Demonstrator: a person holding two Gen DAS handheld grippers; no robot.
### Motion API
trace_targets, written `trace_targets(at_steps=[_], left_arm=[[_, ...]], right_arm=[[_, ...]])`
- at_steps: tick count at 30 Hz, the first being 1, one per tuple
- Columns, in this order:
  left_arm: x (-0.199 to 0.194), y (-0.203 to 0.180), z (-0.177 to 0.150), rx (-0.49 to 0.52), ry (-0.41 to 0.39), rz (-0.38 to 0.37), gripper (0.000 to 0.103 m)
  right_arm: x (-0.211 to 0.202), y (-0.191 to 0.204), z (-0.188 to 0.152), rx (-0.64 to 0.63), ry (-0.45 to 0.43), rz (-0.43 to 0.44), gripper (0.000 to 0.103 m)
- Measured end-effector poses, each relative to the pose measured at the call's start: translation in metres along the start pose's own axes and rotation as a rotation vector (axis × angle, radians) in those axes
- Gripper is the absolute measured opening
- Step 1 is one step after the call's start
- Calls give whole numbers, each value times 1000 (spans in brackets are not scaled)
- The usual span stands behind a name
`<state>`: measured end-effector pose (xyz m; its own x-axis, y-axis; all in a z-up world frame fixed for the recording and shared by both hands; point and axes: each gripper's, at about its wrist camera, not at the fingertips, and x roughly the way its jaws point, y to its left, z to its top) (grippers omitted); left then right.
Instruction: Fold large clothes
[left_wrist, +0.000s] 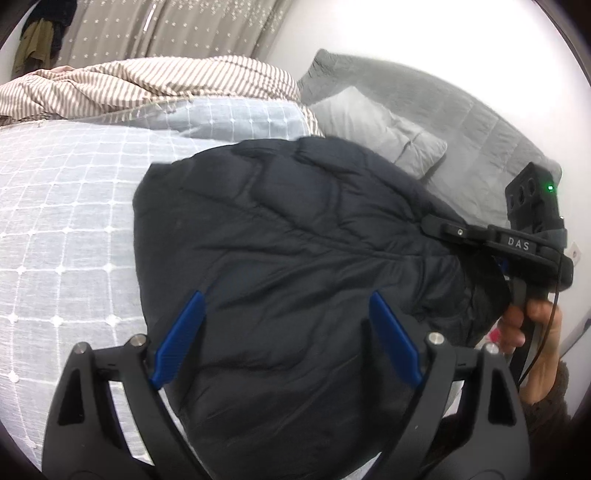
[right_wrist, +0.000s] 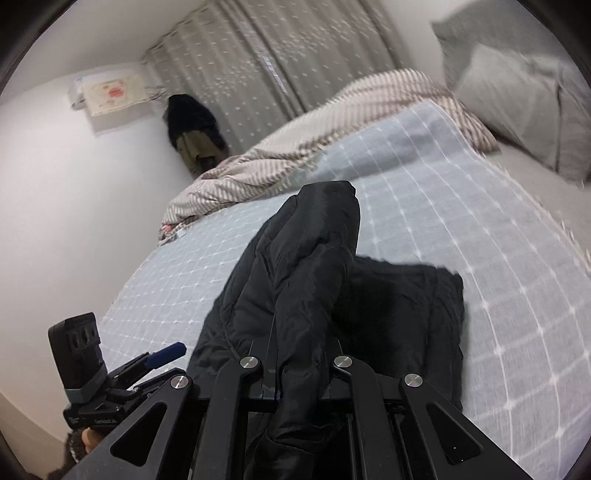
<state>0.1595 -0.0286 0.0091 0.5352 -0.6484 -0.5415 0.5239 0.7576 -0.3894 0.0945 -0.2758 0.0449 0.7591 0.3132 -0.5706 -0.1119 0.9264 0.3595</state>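
Observation:
A black puffer jacket (left_wrist: 295, 236) lies on the pale blue checked bedspread (left_wrist: 66, 229). My left gripper (left_wrist: 288, 332) hovers over the jacket's near part, its blue fingers (left_wrist: 181, 339) spread wide with only fabric below them. My right gripper (right_wrist: 300, 350) is shut on a raised fold of the jacket (right_wrist: 314, 258), which bulges up and hides the fingertips. In the left wrist view the right gripper (left_wrist: 436, 225) sits at the jacket's right edge, held by a hand (left_wrist: 535, 332). In the right wrist view the left gripper (right_wrist: 162, 356) shows at the lower left.
A striped duvet (left_wrist: 147, 85) is bunched at the far side of the bed. Grey pillows (left_wrist: 376, 125) lean against the white wall on the right. A dotted curtain (right_wrist: 280, 55) hangs behind, with dark clothes (right_wrist: 192, 129) hung in the corner.

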Motion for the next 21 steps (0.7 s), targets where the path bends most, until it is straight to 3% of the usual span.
trace_targets(at_steps=[5,8,10,11,14,17,21], left_arm=[[16,-13,-9,51,51,8,90],[20,-23,-15,105,70,38,90],[22,-27,-17,130,81,51,90],[23,-28,-19,137,84,54,90],[26,-30,-20,150,93,74,91],[27,-28,-20,142,96,77,91],[29,-29,-19,146,99,79,92]], right_arm=[[6,-50,-19,95,101,-48,16],[10,-74,-31,130,153,-48,33],[13,-84,-38,147,188,-51,51],[12,-89,-41,157,200,-43,53],[1,-105,-41,223,209,42,56],[-15,-128,-36,356,159,143,72],[-18,-153,-31,492,123,235,76]])
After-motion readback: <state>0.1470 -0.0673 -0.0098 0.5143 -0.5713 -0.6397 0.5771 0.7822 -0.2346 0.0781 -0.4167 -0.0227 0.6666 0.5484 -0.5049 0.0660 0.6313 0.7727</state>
